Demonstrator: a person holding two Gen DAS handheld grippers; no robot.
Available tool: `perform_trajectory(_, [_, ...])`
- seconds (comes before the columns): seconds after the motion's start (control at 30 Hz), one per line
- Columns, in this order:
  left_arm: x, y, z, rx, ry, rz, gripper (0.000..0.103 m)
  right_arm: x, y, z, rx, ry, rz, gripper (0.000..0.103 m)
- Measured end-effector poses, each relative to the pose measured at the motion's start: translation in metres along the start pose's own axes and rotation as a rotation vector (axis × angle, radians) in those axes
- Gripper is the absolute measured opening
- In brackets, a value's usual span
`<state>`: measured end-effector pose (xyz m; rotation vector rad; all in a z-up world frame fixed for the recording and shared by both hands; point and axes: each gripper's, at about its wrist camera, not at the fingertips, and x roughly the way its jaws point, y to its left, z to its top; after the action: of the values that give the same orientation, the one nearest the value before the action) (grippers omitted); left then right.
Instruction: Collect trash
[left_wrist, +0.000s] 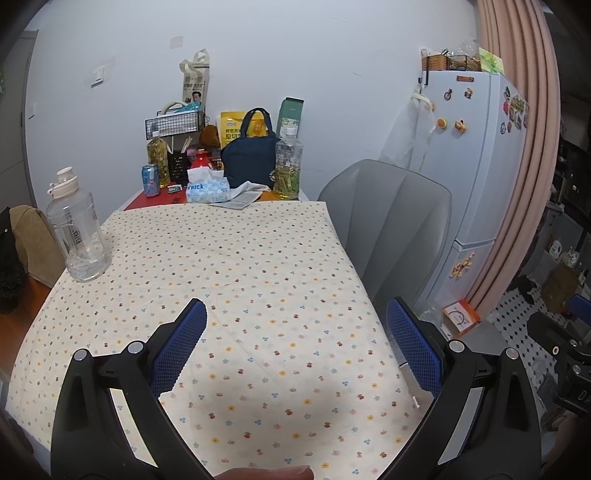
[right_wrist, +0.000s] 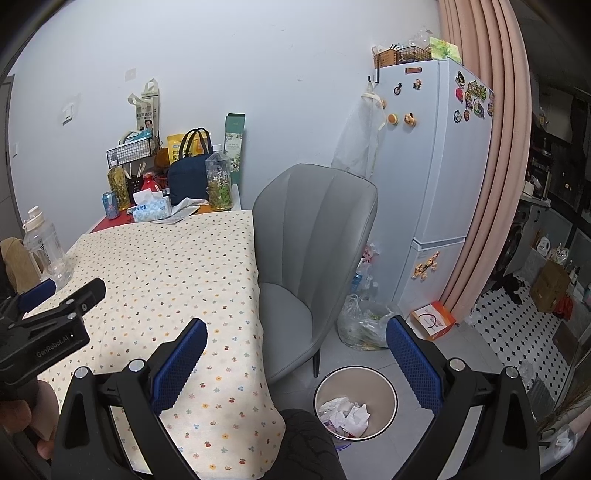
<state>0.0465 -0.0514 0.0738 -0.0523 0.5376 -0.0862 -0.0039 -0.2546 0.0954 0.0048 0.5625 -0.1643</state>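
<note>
A round trash bin (right_wrist: 384, 380) stands on the floor by the table's near right corner and holds crumpled white paper (right_wrist: 345, 411). My right gripper (right_wrist: 295, 325) is open and empty, above the table edge and the bin. My left gripper (left_wrist: 295, 306) is open and empty, low over the floral tablecloth (left_wrist: 240, 277); it also shows from the side at the left of the right wrist view (right_wrist: 62, 291). No loose trash shows on the cloth under either gripper.
A clear water bottle (left_wrist: 77, 236) stands at the cloth's left edge. At the far end are a tissue box (left_wrist: 207, 190), tea bottles (left_wrist: 288, 166), a can (left_wrist: 150, 180) and a navy bag (left_wrist: 251, 158). A grey chair (right_wrist: 314, 258), fridge (right_wrist: 436, 184) and plastic bag (right_wrist: 364, 321) stand right.
</note>
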Motion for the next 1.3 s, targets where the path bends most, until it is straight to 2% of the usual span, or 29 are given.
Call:
perform_trajectory(0.5, [0.000,-0.005,0.001,-0.003,-0.019,0.006,0.097,0.004,-0.007,-0.002,0.015,0.005,0.016,0.095])
perform_trajectory(1.3, [0.007,0.002,-0.004,-0.015,0.007,0.004,0.097,0.013,-0.002,-0.006,0.009,0.025,0.013,0.095])
